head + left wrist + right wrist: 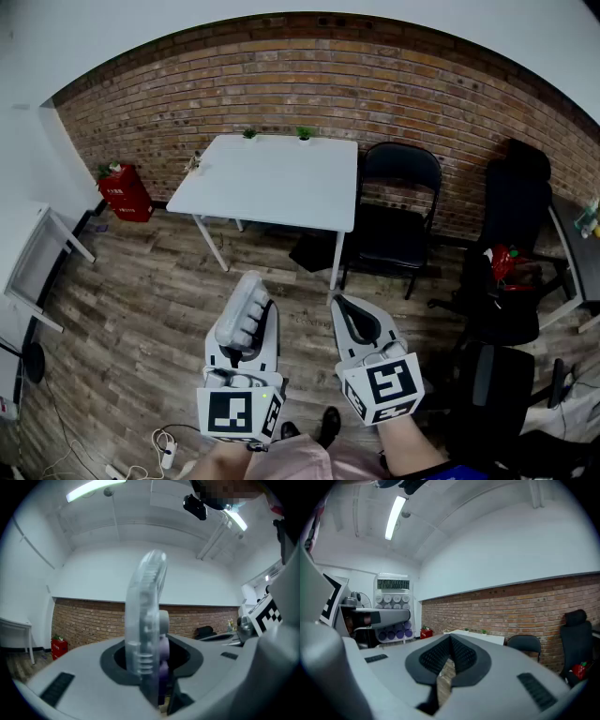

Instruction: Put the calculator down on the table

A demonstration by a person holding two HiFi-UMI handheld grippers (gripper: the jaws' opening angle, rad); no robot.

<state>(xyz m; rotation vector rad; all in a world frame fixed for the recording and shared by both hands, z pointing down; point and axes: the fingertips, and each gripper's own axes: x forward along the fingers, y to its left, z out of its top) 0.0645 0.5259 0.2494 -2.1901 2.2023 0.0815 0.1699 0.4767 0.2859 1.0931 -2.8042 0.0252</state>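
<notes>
Left gripper (pixel 253 328) is clamped on the calculator (pixel 241 307), held edge-on (the table (pixel 272 178) is well ahead). Right gripper (pixel 354 314) has its jaws together, empty. I'd walk close, tip it flat, then release gently.

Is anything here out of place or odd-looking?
Only the calculator: it is clamped in the left gripper, held in mid-air over the floor, well short of the white table. The right gripper is shut and empty. Nothing looks spilled or broken.
</notes>
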